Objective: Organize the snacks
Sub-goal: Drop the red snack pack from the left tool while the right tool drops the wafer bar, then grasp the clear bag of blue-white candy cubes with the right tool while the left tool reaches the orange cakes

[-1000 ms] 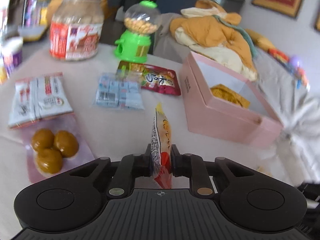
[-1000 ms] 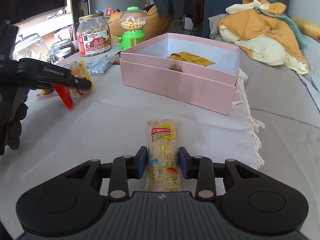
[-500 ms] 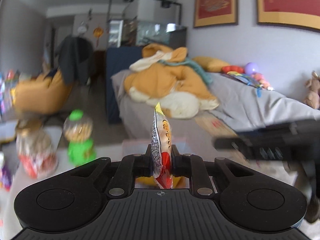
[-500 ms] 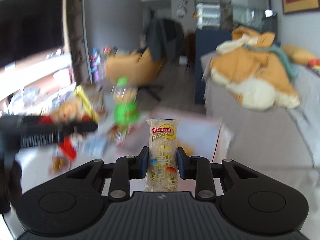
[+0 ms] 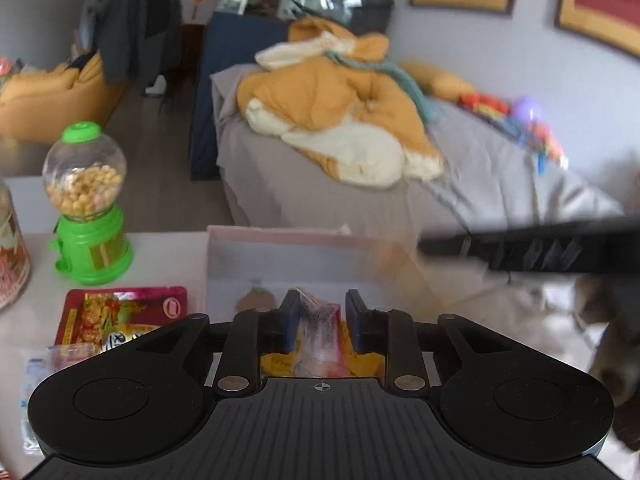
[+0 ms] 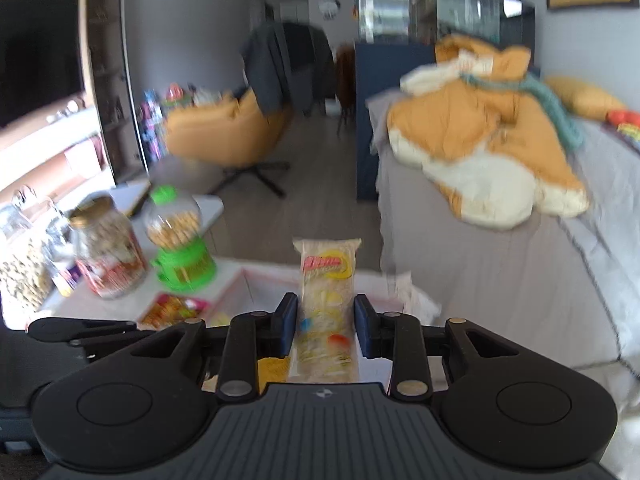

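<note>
In the left wrist view my left gripper (image 5: 318,304) hovers over the pink box (image 5: 280,236). Its jaws are opening, and a blurred red-and-yellow snack packet (image 5: 318,328) sits loose between them with gaps on both sides. A yellow packet lies in the box below. My right gripper (image 6: 326,308) is also above the pink box (image 6: 272,271); its jaws are opening, but the pads still touch a white snack packet (image 6: 326,276) with a yellow label that sticks straight forward. The right gripper (image 5: 540,248) shows as a dark bar on the right of the left view.
A green candy dispenser (image 5: 90,216) and a red snack packet (image 5: 120,312) sit on the table left of the box. A labelled jar (image 6: 108,252) stands further left. Behind the table is a grey bed with an orange quilt (image 5: 340,128).
Both grippers rose from the table and moved over the pink box. The left jaws, earlier shut on the red-and-yellow packet, have parted and the packet has slipped lower.
</note>
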